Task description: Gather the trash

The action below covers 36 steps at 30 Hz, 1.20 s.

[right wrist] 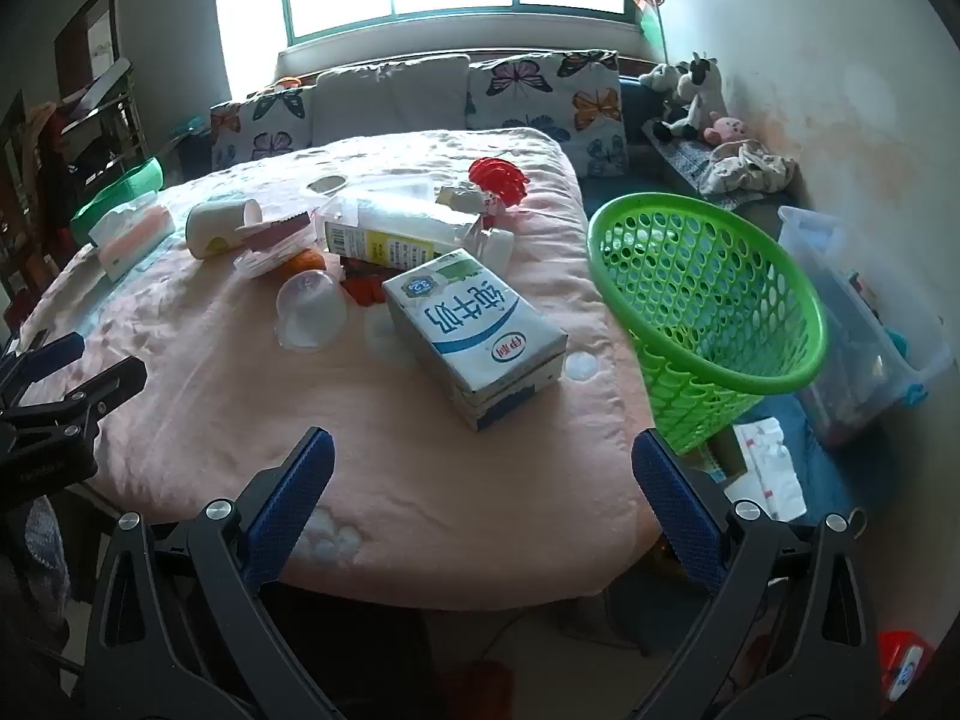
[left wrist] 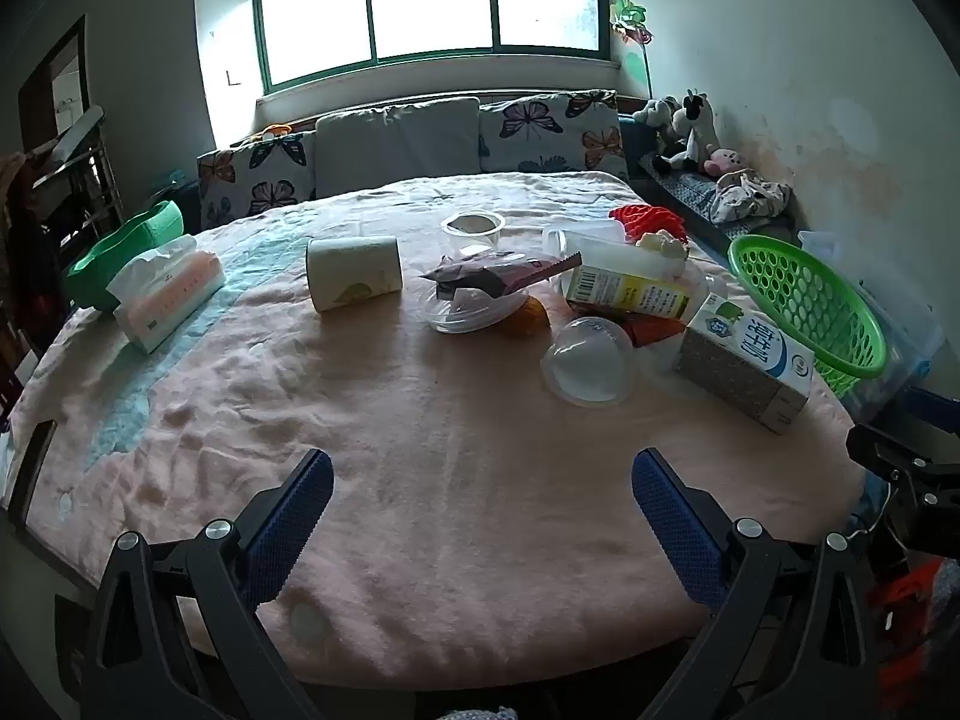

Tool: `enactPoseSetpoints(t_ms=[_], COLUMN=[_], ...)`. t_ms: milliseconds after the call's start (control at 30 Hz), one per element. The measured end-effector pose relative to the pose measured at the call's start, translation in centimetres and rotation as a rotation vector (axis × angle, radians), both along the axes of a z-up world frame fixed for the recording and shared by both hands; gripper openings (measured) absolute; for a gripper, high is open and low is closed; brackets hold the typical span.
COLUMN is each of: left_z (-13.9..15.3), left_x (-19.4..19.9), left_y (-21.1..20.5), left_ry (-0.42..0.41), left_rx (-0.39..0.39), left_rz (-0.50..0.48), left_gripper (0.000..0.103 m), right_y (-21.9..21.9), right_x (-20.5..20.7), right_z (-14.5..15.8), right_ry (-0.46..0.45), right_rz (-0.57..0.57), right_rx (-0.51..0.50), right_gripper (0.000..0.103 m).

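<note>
Trash lies on a table under a pink cloth (left wrist: 420, 450). A milk carton (right wrist: 474, 333) lies flat nearest the right gripper; it also shows as the milk carton (left wrist: 744, 363) at the table's right edge. Beside it sit a clear plastic cup (left wrist: 588, 360), a yellow-white carton (left wrist: 630, 288), a brown wrapper (left wrist: 498, 276) on clear lids, a paper cup (left wrist: 354, 273) on its side and a red net (left wrist: 648, 219). A green mesh basket (right wrist: 714, 312) stands tilted off the table's right side. My left gripper (left wrist: 480, 516) and right gripper (right wrist: 480, 504) hover open over the near edge, holding nothing.
A tissue pack (left wrist: 165, 294) and a green bowl-shaped thing (left wrist: 120, 252) sit at the table's left. A sofa with butterfly cushions (left wrist: 540, 126) runs behind. Plush toys (left wrist: 684, 132) and a clear storage bin (right wrist: 864, 324) are at the right. The left gripper's frame (right wrist: 54, 402) shows at the left edge.
</note>
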<state>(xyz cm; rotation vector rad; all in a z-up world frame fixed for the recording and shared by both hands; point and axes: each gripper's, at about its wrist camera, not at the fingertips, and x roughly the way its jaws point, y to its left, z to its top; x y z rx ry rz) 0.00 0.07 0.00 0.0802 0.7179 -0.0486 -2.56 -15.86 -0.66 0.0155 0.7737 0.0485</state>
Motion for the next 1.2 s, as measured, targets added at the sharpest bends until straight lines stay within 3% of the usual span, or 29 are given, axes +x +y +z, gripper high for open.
enactPoseSetpoints(t_ms=[1200], left_z=[-0.37], left_x=[0.78], left_y=[0.00], left_ry=[0.025], left_rx=[-0.024], left_rz=[-0.004], left_gripper=[0.097], right_y=[-0.05], right_x=[0.75], right_z=[0.00], right_ry=[0.012], right_rz=[0.005], right_rx=[-0.004], right_gripper=[0.099])
